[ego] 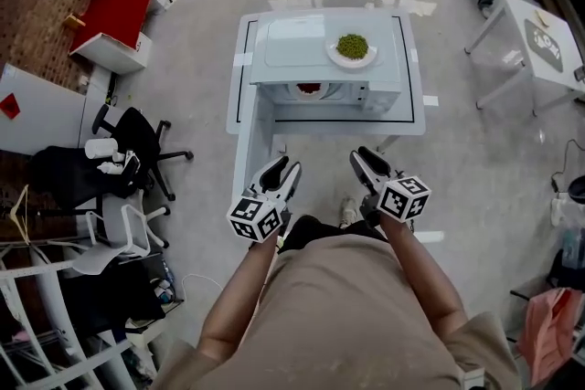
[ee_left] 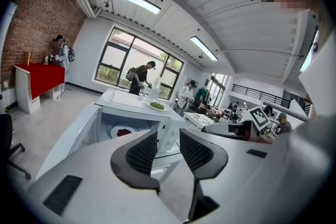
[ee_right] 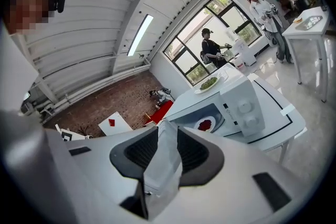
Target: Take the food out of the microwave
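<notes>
The plate of red food [ego: 309, 89] sits inside the microwave [ego: 366, 91], its door [ego: 251, 142] swung open leftward, while the left gripper [ego: 285, 167] and right gripper [ego: 368, 156] hover on the near side of the surface [ego: 411, 119], fingers parted and empty (seemingly lined up for a reach inside).

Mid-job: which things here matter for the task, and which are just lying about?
Job: microwave, plate of red food inside it, left gripper, right gripper, both open.
Lying about: plate of green food atop the microwave, office chair, red table.
</notes>
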